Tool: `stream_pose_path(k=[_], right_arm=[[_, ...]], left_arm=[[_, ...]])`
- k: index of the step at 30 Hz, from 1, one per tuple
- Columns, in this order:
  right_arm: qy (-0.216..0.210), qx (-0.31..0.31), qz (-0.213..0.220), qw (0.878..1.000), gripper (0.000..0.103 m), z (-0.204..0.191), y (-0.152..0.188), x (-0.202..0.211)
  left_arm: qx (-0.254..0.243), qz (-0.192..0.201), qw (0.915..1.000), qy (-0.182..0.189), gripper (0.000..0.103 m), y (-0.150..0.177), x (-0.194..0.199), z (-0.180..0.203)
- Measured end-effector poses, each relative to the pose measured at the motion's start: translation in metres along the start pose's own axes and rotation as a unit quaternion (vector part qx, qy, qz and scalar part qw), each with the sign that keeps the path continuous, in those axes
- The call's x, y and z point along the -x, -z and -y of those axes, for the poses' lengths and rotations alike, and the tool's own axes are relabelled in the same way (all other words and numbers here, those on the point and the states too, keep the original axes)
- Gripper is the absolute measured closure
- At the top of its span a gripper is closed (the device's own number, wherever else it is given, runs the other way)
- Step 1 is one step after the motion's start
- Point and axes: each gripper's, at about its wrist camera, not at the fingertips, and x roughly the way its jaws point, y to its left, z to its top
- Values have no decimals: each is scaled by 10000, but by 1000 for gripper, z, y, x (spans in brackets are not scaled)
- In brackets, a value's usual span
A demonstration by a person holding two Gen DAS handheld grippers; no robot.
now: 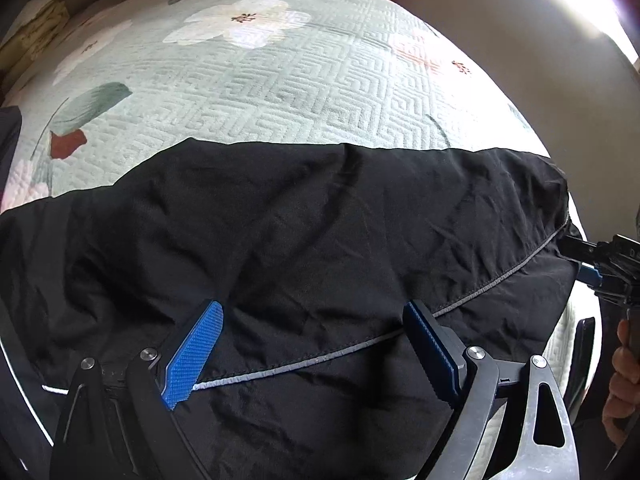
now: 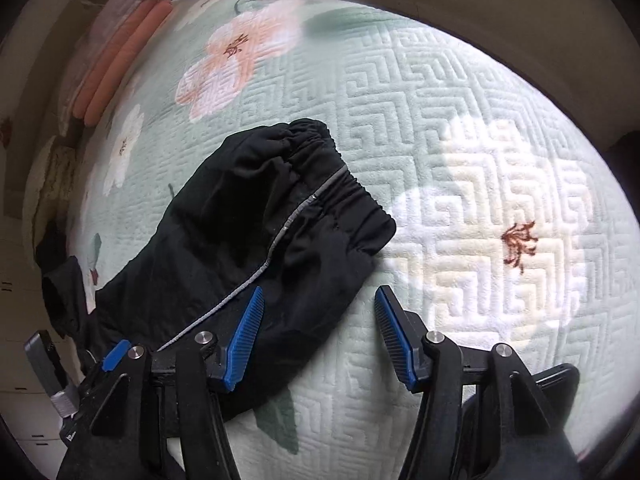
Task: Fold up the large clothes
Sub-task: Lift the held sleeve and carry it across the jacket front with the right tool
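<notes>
A black garment (image 1: 320, 220) with grey reflective piping (image 1: 500, 280) lies spread across a pale green quilted bedspread (image 1: 280, 92). My left gripper (image 1: 313, 306) hovers just over the cloth, open, with nothing between its blue pads (image 1: 196, 352). In the right wrist view the garment's end with an elastic gathered cuff (image 2: 344, 184) lies flat. My right gripper (image 2: 320, 292) is open at the garment's (image 2: 224, 240) near edge; its left finger is over the cloth and its right finger over the bare bedspread (image 2: 480, 200). It also shows at the far right of the left wrist view as the right gripper (image 1: 596, 264), held by a hand (image 1: 624, 360).
Pink folded bedding (image 2: 120, 60) lies at the far end of the bed. A pale wall (image 1: 500, 32) runs along the bed's right side. A dark flat object (image 1: 584, 344) sits at the bed's near right edge.
</notes>
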Motion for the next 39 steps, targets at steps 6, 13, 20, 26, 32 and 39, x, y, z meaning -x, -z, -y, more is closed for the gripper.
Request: stream_pose_path(k=[6, 13, 20, 26, 32, 39], right_arm=[[-227, -126, 181, 9995, 76, -8, -8, -2], [585, 1275, 814, 9868, 85, -102, 36, 41], [268, 2913, 1161, 9492, 86, -257, 125, 71], [-216, 4165, 1134, 9018, 85, -385, 230, 66], [-618, 5141, 760, 8521, 85, -486, 350, 24], [-492, 5888, -246, 8064, 86, -559, 484, -93]], left_arm=[[198, 145, 9997, -19, 11, 27, 30, -12], [332, 318, 9988, -183, 11, 41, 58, -44], [835, 493, 9947, -339, 11, 80, 113, -125], [1613, 604, 9820, -771, 11, 142, 181, -243], [2462, 775, 9552, -1446, 11, 210, 244, -365], [3291, 864, 9226, -1818, 11, 280, 274, -462]])
